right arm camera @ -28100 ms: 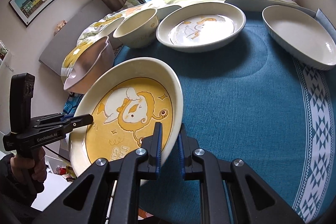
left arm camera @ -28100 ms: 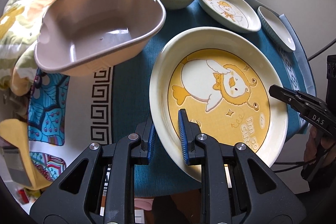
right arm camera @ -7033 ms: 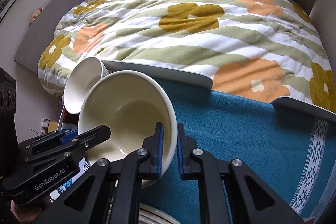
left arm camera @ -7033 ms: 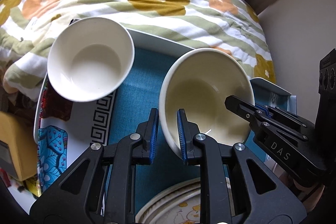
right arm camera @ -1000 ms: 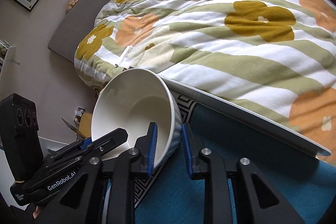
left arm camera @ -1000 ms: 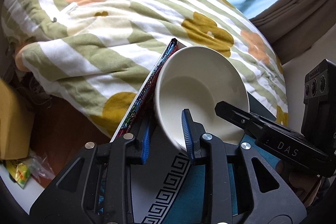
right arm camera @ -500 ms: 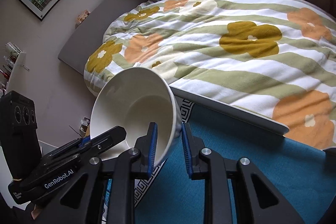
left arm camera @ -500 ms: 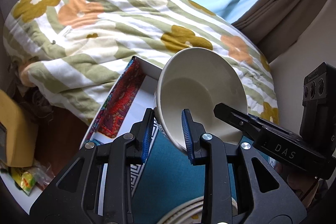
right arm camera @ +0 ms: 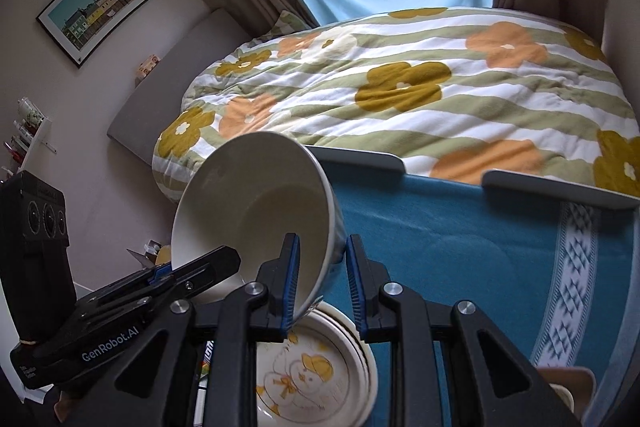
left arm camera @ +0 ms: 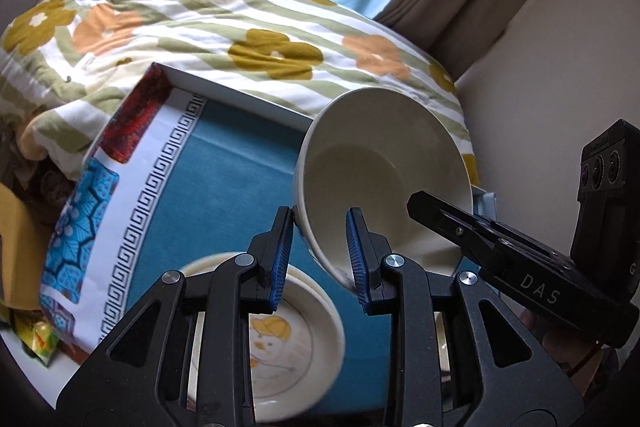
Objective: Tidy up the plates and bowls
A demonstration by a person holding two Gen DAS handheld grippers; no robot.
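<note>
The cream bowl (left arm camera: 384, 179) is hanging tilted in the air above the stack of plates (left arm camera: 296, 339), each side of its rim pinched so it cannot swing. The left hand-held gripper (left arm camera: 320, 255) is clamping the near rim, jaws nearly shut on the wall; the right hand-held gripper (right arm camera: 320, 283) is gripping the opposite rim likewise. Probably it is being carried over for nesting on that stack. Below, the blue cloth is covering the table (left arm camera: 240, 163), with the flowered bed (right arm camera: 400, 87) beyond.

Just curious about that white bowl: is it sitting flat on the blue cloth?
No, the bowl is tilted in the air, each claw pinching its rim, above a stack of plates on the cloth.
</note>
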